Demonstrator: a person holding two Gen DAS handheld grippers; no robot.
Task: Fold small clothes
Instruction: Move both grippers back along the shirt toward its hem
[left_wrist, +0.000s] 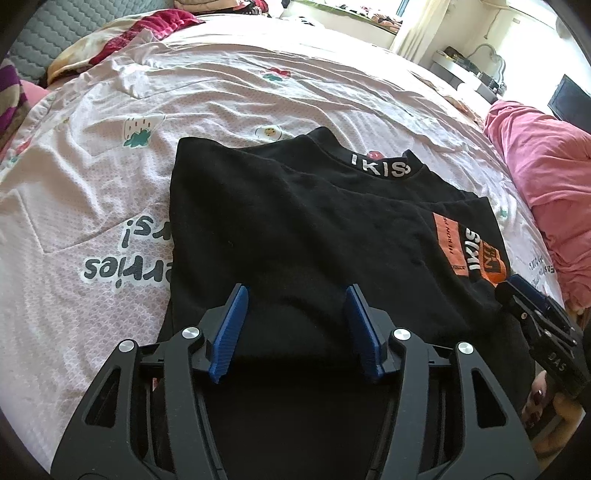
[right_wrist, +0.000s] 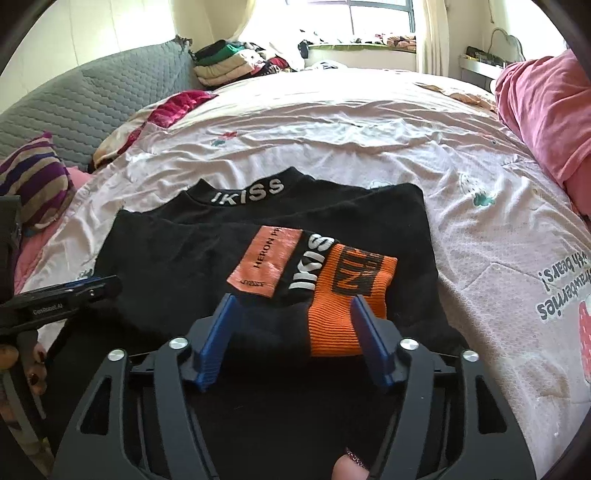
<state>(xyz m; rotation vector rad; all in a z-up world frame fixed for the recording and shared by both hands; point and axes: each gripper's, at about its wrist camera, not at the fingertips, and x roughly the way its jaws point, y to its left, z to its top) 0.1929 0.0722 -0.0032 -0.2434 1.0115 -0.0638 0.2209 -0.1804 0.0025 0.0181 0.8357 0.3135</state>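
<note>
A wide bed (left_wrist: 258, 85) under a pale pink printed sheet carries everything. A pink quilt (right_wrist: 546, 122) is bunched along its right side. Near the front edge lies a black top (left_wrist: 295, 229), folded, collar lettering facing away, with an orange-cuffed sleeve (right_wrist: 343, 291) laid across it. The left claw (left_wrist: 295, 306) hangs above the black cloth, its blue pads apart, gripping nothing. The right claw (right_wrist: 291, 317) stands spread over the orange cuff, clear of it.

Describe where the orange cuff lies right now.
In the right wrist view, the orange cuff lies on the black shirt, just ahead of the open right gripper.
</note>
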